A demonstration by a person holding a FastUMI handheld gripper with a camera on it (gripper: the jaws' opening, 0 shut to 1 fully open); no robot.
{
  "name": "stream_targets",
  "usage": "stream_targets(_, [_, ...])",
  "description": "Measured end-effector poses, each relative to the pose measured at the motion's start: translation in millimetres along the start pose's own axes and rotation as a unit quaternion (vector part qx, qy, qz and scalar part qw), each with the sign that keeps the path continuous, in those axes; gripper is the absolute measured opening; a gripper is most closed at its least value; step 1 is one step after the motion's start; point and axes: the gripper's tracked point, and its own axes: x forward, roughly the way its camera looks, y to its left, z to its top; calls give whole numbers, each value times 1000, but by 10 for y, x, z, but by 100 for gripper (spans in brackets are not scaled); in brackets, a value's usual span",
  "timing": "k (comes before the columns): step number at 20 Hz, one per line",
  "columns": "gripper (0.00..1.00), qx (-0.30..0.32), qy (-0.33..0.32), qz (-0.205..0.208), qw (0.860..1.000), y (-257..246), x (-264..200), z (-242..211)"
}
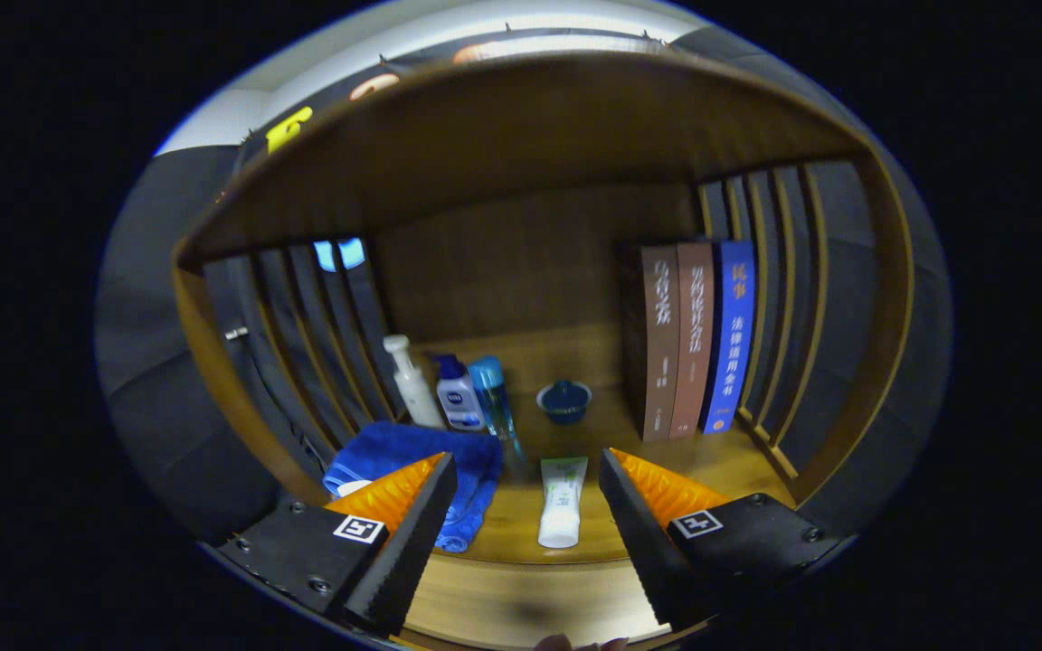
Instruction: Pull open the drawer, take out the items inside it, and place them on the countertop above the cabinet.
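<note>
My gripper [528, 470] stands open, its two black fingers with orange sides spread wide above the front edge of the wooden countertop [566, 434]. Between and just beyond the fingertips lies a white and green tube [562, 502], flat on the wood with its cap toward me. A blue folded cloth [412, 457] lies by the left finger [417, 515], partly hidden behind it. Nothing is between the fingers. The drawer is out of sight below.
Beyond the cloth stand a white pump bottle [412, 380], a blue-capped bottle [458, 393] and a slim blue bottle [492, 398]. A small dark blue bowl [564, 400] sits mid-shelf. Three upright books [693, 339] lean at the right by the slatted side wall [779, 298].
</note>
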Motion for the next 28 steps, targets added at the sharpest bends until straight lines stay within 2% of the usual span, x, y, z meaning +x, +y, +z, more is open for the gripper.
stream_targets(3, [99,1,-69,27,997,157,-523,227])
stream_targets(6, [99,5,-117,29,993,218,-1004,272])
stream_targets(8, [99,-15,-152,14,988,210,-1275,270])
stream_targets(10, [98,-24,-175,-1,984,241,-1572,183])
stream_targets(14, [98,-37,-190,1,981,370,-2011,-153])
stream_targets(19, [98,-41,-174,-26,983,188,-2121,-906])
stream_targets(26, [99,-44,-76,-49,995,-217,-1806,-2328])
stream_targets(28, [99,-44,-61,-59,995,-329,-1685,-2506])
